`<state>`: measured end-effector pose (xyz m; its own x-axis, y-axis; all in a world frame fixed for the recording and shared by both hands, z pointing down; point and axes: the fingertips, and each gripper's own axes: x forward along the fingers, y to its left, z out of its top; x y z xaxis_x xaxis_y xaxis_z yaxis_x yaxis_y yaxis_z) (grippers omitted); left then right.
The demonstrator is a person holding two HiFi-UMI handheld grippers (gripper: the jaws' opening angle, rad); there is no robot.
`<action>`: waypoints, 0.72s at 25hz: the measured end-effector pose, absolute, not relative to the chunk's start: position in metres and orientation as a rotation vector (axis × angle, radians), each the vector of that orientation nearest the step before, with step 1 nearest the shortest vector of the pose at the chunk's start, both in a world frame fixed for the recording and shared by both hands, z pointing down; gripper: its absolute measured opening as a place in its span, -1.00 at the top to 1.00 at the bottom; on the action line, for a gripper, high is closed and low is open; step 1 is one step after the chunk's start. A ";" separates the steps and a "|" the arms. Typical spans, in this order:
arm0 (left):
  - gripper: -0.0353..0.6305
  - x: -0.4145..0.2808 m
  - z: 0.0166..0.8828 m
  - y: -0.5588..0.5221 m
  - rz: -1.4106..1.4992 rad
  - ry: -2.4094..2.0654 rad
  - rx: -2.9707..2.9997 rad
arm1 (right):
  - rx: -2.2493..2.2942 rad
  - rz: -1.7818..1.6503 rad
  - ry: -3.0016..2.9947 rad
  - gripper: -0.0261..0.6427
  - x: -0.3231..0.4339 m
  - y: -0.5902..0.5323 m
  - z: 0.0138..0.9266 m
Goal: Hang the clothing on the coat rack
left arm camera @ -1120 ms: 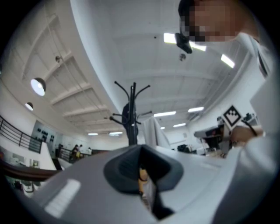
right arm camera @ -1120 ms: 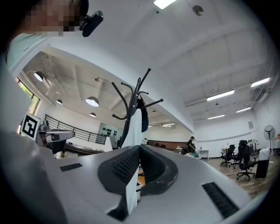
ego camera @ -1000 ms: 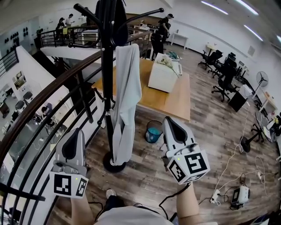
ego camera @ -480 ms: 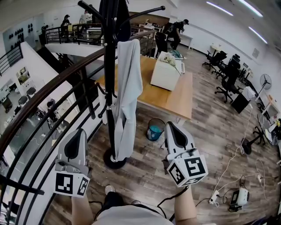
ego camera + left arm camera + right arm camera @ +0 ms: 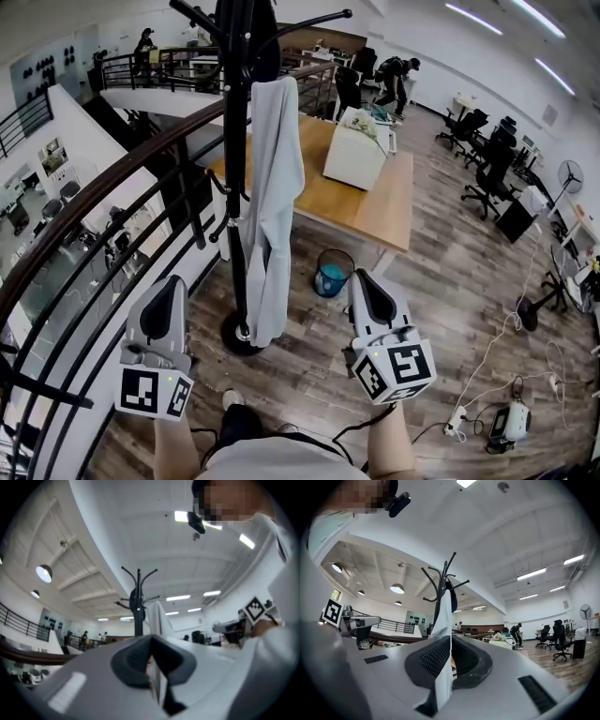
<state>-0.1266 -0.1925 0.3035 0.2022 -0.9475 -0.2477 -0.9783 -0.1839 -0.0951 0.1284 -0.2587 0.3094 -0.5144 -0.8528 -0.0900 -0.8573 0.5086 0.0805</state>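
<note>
The left gripper (image 5: 172, 284) and the right gripper (image 5: 364, 277) each have their jaws pressed together on nothing, and both are held low, well apart from the garment. The pale grey garment (image 5: 273, 178) hangs full length from a hook of the black coat rack (image 5: 234, 234). Behind the rack stands a wooden table (image 5: 366, 211), with a blue bin (image 5: 329, 279) on the floor near it.
</note>
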 end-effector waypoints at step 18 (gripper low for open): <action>0.87 -0.116 0.306 -0.185 0.200 1.866 -2.232 | -1.539 0.171 2.670 0.93 0.143 -0.249 0.310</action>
